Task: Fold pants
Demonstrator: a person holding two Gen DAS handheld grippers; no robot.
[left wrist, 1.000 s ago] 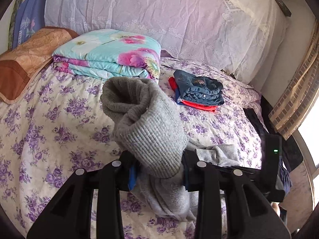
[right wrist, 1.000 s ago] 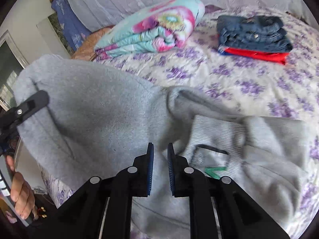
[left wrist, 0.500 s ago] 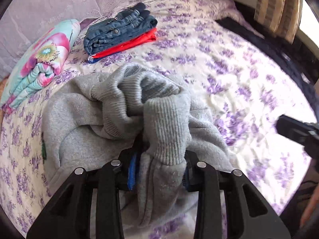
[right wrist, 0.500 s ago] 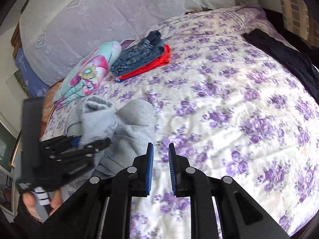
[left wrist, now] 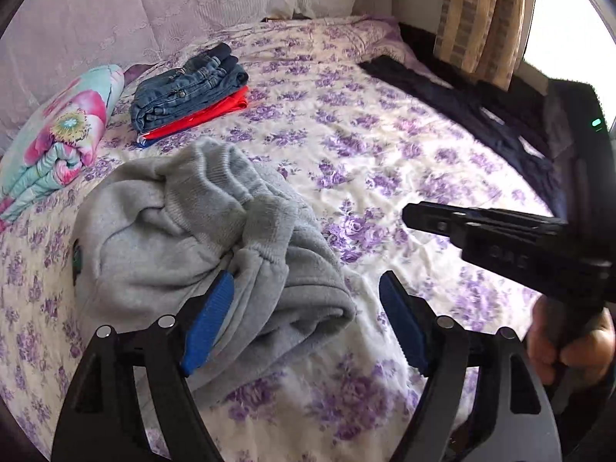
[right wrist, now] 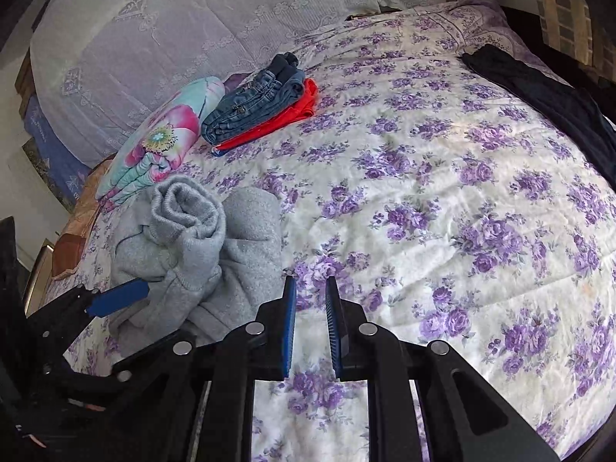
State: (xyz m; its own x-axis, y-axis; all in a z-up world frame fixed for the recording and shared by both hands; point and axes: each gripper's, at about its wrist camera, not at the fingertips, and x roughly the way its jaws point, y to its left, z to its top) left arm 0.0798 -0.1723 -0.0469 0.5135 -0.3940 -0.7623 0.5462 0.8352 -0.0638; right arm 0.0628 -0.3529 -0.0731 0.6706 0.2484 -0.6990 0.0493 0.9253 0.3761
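On the bed (left wrist: 385,177), left half: grey pants (left wrist: 184,238) dumped in a rumpled heap, ribbed cuff bunched on top. Nothing flat yet, so folding hasn't really started; my read is they were set down here because the middle of the floral cover is free to spread them on.

Left gripper (left wrist: 306,319): jaws opening, now wide. Lower edge of the heap lies between them and against the left-side pad, but neither pad is pressing, so it holds nothing.

Right gripper (right wrist: 311,327): jaws opening from a narrow gap, only bedcover behind them, nothing held. Pants sit just to its left, apart from it; the left gripper is between the two in that view.

Folded jeans on a red garment (left wrist: 188,88) are stacked further up near the headboard, beside a folded floral quilt (left wrist: 54,142) — looks like the done pile. Dark garment (left wrist: 462,107) lies along the far right edge, probably waiting its turn.
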